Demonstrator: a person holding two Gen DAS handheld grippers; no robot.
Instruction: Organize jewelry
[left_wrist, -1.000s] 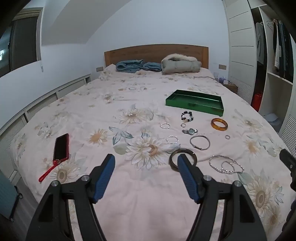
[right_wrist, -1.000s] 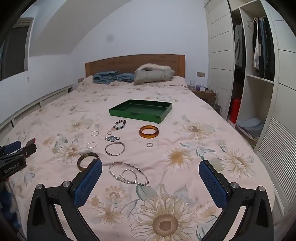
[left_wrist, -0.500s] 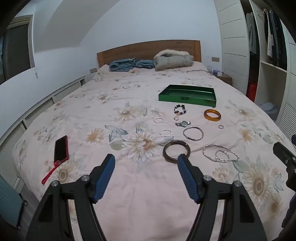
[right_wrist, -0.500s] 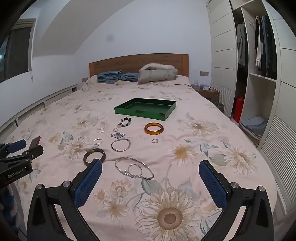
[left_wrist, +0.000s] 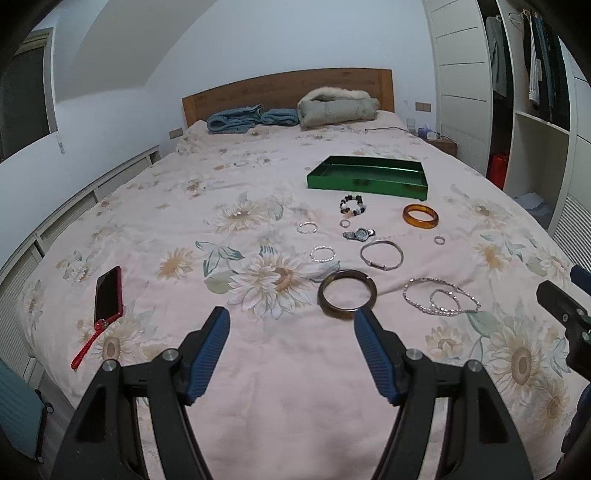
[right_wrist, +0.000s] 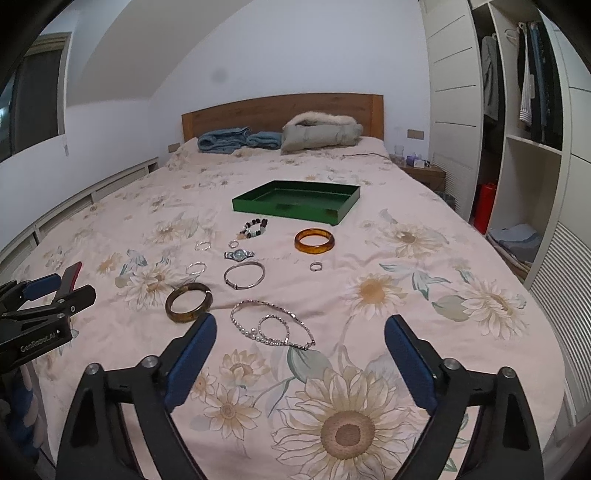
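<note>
Since a second ago the right gripper (right_wrist: 297, 332) has been narrowing its still-wide, empty jaws, and the pearl necklace (right_wrist: 271, 325) now lies between its fingertips. Dark brown bangle (left_wrist: 347, 293) sits at one o'clock off the open, empty left gripper (left_wrist: 291, 325); the green tray (right_wrist: 295, 201) lies at twelve, well beyond.

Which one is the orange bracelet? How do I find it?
Find the green tray on the bed. Just in front of its right corner lies the orange bangle. It is thick, see-through amber, unlike the thin silver rings and bead bracelet nearby.
</note>
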